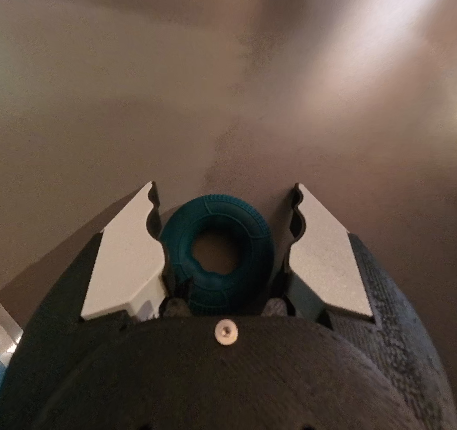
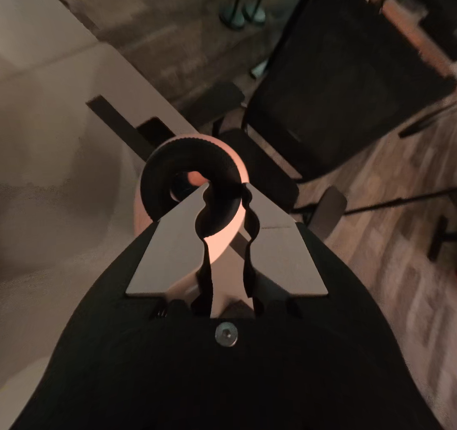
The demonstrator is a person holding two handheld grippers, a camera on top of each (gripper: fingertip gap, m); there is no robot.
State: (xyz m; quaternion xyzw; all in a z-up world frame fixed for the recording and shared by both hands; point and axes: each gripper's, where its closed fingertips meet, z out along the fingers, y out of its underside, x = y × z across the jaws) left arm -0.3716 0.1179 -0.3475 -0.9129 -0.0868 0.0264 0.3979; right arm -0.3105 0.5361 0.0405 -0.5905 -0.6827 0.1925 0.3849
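In the left wrist view, a teal rubber ring [image 1: 217, 252] with a ribbed surface lies flat on the pale table [image 1: 222, 96] between my left gripper's fingers. My left gripper [image 1: 225, 190] is open. Its left finger [image 1: 128, 240] touches the ring's side, and a small gap shows at the right finger [image 1: 321, 245]. In the right wrist view, my right gripper [image 2: 226, 185] is shut on the rim of a black ribbed ring [image 2: 178, 156]. It holds the ring just over a peach-coloured round object [image 2: 235, 222] on the table; whether they touch I cannot tell.
A dark strip with a slot [image 2: 116, 121] crosses the table [image 2: 49, 96] near its edge. Beyond the edge stand a black office chair [image 2: 333, 84] and a wooden floor [image 2: 395, 195]. Two dark stand bases [image 2: 242, 15] are farther off. One gripper's finger ends stand about 60 cm off the other's.
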